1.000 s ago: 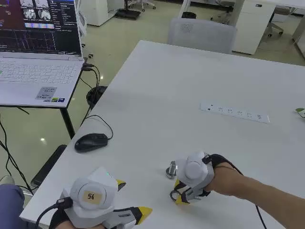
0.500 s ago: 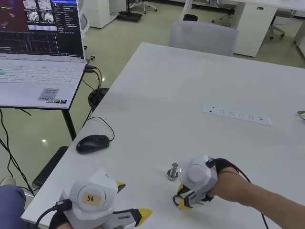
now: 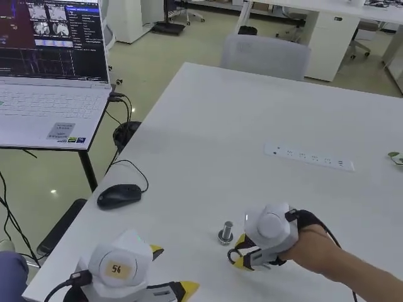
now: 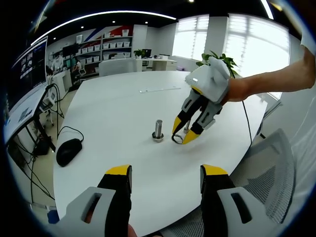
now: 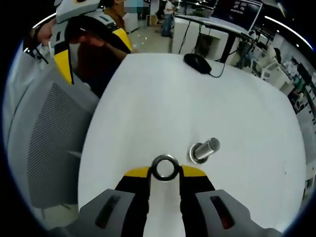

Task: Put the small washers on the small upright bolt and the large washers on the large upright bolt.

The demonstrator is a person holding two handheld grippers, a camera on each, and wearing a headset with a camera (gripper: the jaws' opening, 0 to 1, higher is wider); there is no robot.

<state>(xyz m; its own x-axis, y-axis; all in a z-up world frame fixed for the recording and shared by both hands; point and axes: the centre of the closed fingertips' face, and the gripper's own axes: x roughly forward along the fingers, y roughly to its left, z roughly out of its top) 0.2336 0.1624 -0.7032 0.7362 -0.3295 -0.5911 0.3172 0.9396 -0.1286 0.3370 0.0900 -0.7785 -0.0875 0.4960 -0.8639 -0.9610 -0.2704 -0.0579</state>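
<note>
One upright steel bolt (image 3: 225, 232) stands on the white table (image 3: 208, 145) near its front edge. My right gripper (image 3: 236, 255) hangs just to the right of it and a little nearer me, shut on a metal ring washer (image 3: 233, 256). In the right gripper view the washer (image 5: 165, 168) sits pinched between the yellow tips, with the bolt (image 5: 205, 149) just beyond and to the right. The left gripper view shows the bolt (image 4: 158, 131), the right gripper (image 4: 183, 136) and its washer (image 4: 177, 139). My left gripper (image 4: 165, 173) stands open and holds nothing, low at the table's front left (image 3: 173, 270).
A black mouse (image 3: 119, 195) with its cable lies at the table's left edge. A white power strip (image 3: 308, 157) lies further back on the right. A laptop (image 3: 50, 94) sits on a side desk at left, and a grey chair (image 3: 264, 56) stands behind the table.
The head camera has shifted a little. My right gripper with the washer has edged slightly closer to the bolt. The left gripper stays low and open.
</note>
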